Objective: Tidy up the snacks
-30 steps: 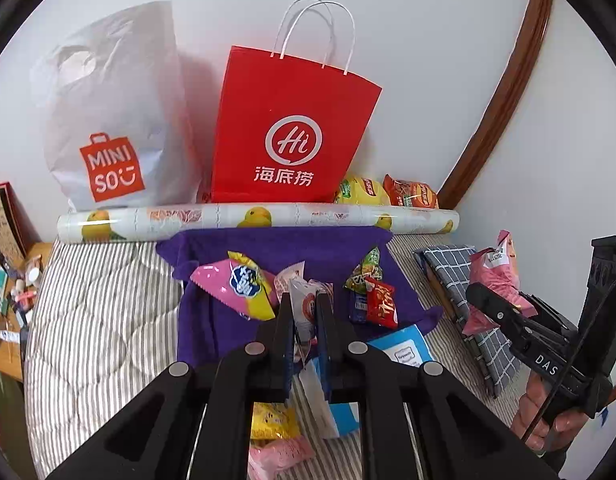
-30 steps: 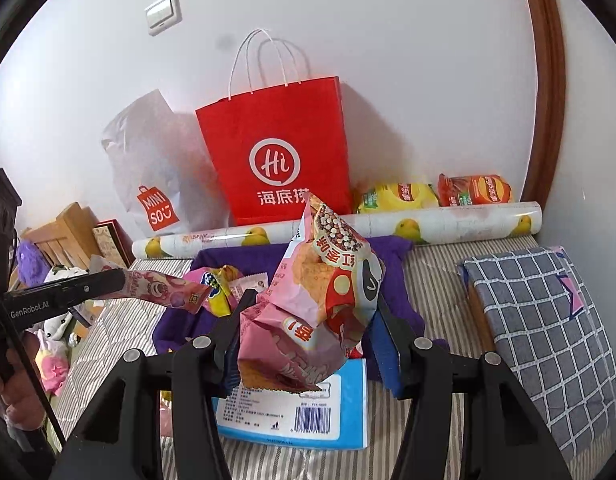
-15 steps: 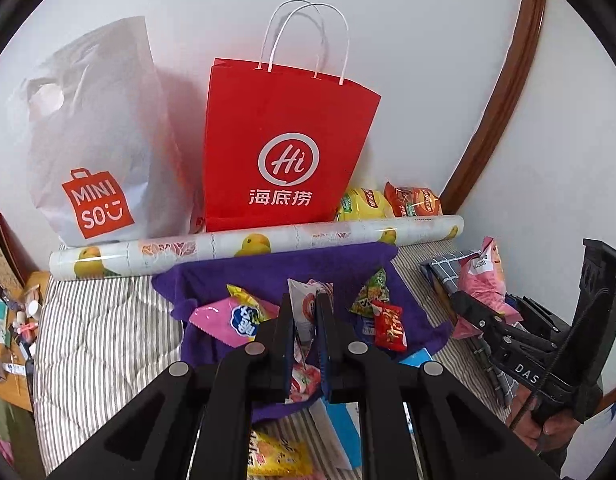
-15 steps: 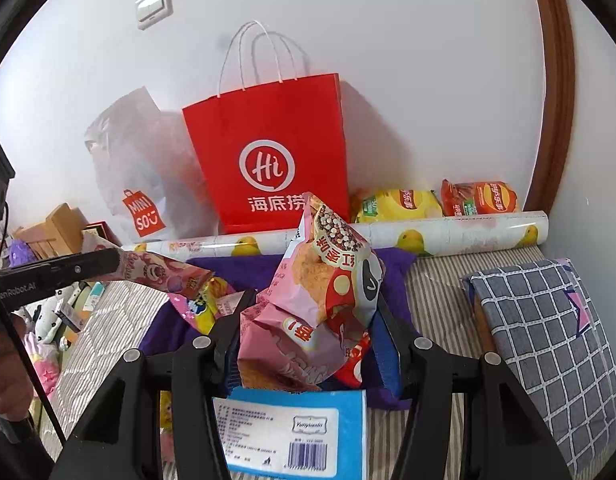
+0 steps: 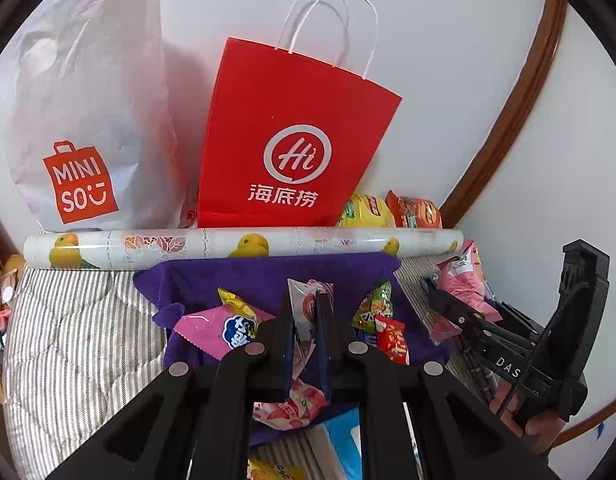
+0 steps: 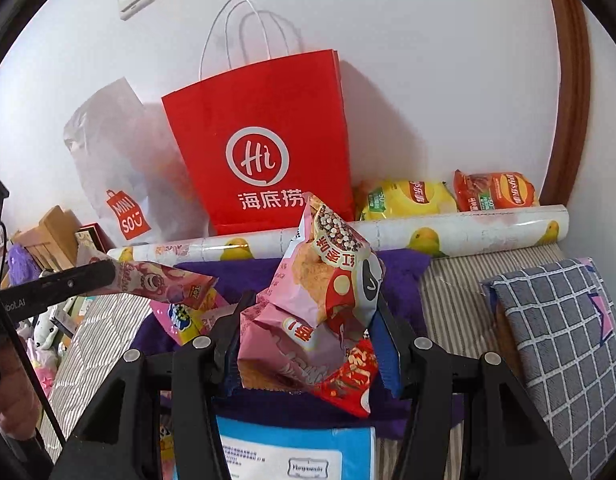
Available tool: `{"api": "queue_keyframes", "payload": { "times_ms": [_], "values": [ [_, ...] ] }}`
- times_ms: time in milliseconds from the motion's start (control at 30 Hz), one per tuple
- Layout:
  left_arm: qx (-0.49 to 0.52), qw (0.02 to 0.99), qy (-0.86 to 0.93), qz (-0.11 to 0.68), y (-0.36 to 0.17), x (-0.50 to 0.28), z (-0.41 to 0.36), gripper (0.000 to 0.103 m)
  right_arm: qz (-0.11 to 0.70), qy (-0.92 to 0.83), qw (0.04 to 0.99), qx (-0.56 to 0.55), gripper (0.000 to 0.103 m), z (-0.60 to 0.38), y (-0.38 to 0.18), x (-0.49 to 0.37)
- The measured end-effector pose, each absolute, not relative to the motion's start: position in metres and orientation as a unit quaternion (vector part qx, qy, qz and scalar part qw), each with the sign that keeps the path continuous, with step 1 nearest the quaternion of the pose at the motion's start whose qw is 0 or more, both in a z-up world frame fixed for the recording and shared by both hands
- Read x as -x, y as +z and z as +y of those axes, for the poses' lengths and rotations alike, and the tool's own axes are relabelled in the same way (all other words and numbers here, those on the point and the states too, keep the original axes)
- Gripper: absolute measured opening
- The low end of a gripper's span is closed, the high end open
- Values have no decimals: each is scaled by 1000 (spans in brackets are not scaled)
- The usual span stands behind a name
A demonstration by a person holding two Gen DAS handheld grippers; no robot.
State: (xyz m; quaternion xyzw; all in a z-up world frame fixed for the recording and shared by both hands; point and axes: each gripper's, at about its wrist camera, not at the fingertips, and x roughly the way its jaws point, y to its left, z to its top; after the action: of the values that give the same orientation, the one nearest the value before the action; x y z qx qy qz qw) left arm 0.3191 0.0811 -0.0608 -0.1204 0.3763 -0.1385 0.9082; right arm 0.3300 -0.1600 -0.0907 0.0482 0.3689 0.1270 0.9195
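1. While hovering over the purple cloth [image 5: 236, 276], the left gripper [image 5: 305, 312] is pinching a thin strawberry-print packet [image 5: 304, 308], its jaws nearly closed.
2. Held half open, the right gripper [image 6: 308, 320] is clamping a pink puffed snack bag [image 6: 319, 300].
3. At 12 o'clock, the red Haidilao bag [image 5: 292, 132] is standing against the wall.

You see a red paper bag [image 5: 292, 140] with a white logo and white handles beside a white plastic bag [image 5: 88, 104] bearing a red-orange logo. The roll [image 5: 244, 243] before them is white with yellow ducks. You see a solid purple cloth [image 5: 268, 276] on bedding [image 5: 76, 328] striped grey and white. The folded cloth [image 6: 563, 344] is grey with a white grid. The held packet [image 6: 319, 312] is pink with red, white and black print. Behind the roll lie a yellow bag [image 6: 407, 198] and an orange bag [image 6: 493, 192].
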Motion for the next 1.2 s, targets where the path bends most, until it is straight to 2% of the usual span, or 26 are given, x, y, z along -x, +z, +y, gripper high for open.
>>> {"api": "queue_keyframes", "payload": {
  "times_ms": [167, 467, 1200],
  "values": [
    [133, 915, -124, 361, -73, -321, 86, 10, 368, 131, 919, -55, 53, -159, -95, -343],
    [144, 905, -130, 379, -98, -325, 81, 10, 382, 144, 911, -64, 53, -160, -117, -351],
    [178, 900, -123, 379, -102, -326, 95, 10, 426, 138, 893, -45, 54, -151, -151, -358]
  ]
}}
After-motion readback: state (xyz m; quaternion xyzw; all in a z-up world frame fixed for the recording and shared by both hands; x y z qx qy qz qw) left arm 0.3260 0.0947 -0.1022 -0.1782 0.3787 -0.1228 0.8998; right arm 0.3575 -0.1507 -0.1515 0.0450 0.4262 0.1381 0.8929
